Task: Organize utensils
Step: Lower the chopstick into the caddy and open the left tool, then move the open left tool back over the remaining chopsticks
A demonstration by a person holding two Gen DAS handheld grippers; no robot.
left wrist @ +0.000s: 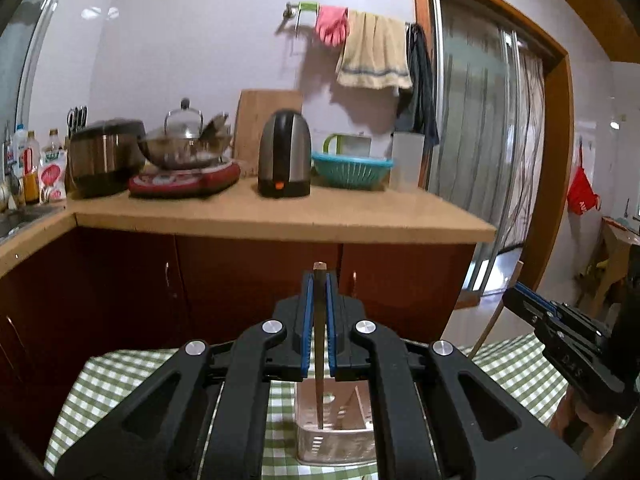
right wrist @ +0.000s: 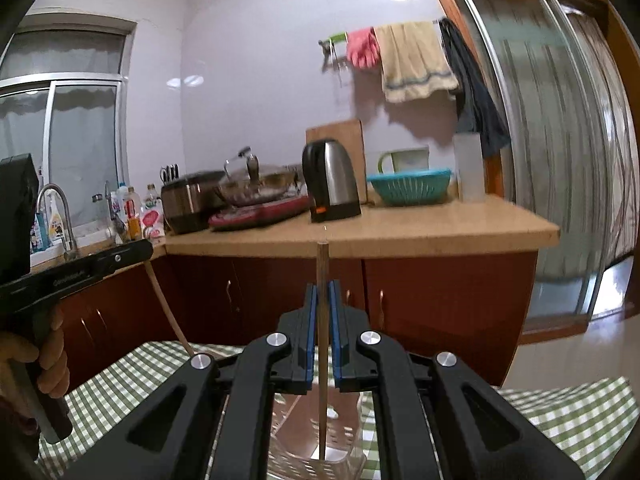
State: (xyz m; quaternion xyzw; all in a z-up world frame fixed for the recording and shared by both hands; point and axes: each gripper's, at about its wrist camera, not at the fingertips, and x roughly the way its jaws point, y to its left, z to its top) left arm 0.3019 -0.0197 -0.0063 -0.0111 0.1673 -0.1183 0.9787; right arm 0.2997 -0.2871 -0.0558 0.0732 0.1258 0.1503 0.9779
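Wooden chopstick (left wrist: 319, 320) sits upright between the blue pads (left wrist: 307, 320) of my left gripper (left wrist: 319, 280), jaws clamped tight on it; top end pokes just above the fingertips, bottom tip hangs down inside the clear perforated utensil holder (left wrist: 340, 444) on the green-checked tablecloth (left wrist: 104, 384). Whether the tip touches the holder's floor, can't tell.

My right gripper (right wrist: 322, 288) does the same w/ a second chopstick (right wrist: 322, 320): pinched shut on it, stick vertical, top sticking well above the pads, lower end down in the same holder (right wrist: 292, 460), seen here just under the jaws. From the left cam the right gripper (left wrist: 516, 292) shows at the right edge, its stick slanting down toward the cloth. From the right cam, my left hand (right wrist: 48, 360) wraps the other gripper's handle at the left edge.

Beyond the table: wood-look counter (left wrist: 280, 220) over dark red cabinets, w/ an electric kettle (left wrist: 285, 156), teal basket (left wrist: 352, 168), a lidded wok on a red cooktop & a rice cooker, all well apart from the holder. Background slightly blurred.
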